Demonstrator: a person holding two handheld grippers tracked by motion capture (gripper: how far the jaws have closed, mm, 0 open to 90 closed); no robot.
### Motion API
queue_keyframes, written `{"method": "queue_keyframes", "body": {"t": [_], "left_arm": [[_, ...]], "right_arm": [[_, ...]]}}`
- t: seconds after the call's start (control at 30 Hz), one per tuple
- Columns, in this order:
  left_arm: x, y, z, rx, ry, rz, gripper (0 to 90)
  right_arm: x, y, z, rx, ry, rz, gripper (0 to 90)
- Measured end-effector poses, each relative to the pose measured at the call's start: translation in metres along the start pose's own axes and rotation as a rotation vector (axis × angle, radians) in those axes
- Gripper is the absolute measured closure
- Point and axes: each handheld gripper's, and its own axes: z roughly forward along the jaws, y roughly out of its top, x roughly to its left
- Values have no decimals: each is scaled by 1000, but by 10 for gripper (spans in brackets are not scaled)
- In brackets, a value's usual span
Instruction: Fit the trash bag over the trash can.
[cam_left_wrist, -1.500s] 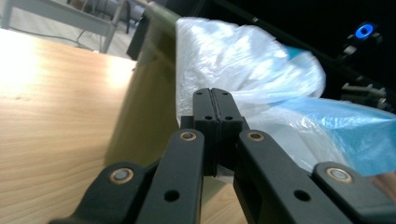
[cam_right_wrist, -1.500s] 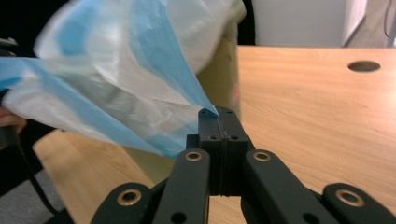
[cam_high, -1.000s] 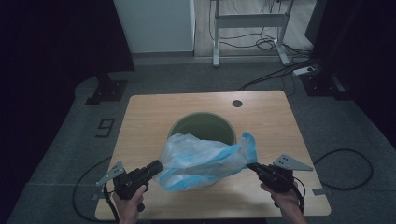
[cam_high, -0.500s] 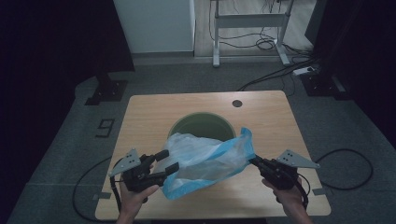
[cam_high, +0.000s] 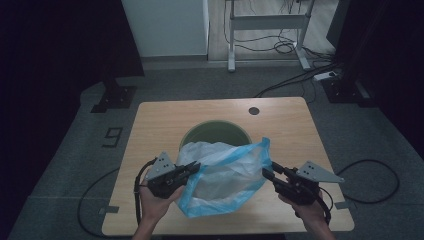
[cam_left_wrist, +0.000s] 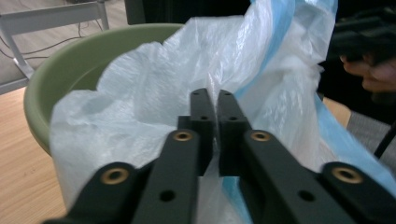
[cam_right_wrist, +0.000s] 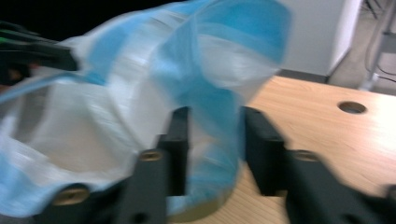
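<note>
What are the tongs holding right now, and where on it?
The left tongs pinch the white rim of the plastic bag. The right tongs have just opened; the blue edge lies loose between them.

white-blue bag (cam_high: 225, 175), green bin (cam_high: 212, 134)

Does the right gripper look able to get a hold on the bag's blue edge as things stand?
Probably yes: the right gripper, its jaws just opening, stands apart around the plastic bag's blue edge; nothing blocks it.
</note>
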Motion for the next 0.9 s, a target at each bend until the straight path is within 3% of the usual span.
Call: {"method": "queue_keyframes", "body": {"t": [0.13,0.3,0.4,0.47,0.53,0.73,0.9], "left_arm": [[3,4,-2,-42,15,-30,897],[5,9,-4,-78,30,-49,898],[7,13,-4,-99,38,-56,898],[10,14,-6,-122,43,-72,898],[17,16,-8,-154,49,-104,898],[54,15,-23,-246,123,-214,898],[77,10,-27,-265,148,-276,898]], "right_arm": [[8,8,-9,-29,34,-6,441],[11,31,-9,-54,63,7,416],[8,41,1,-42,54,38,521],[6,45,8,-44,52,38,722],[3,48,14,-33,12,23,863],[-16,52,29,-14,-82,9,888],[-31,56,36,-14,-155,-5,888]]}}
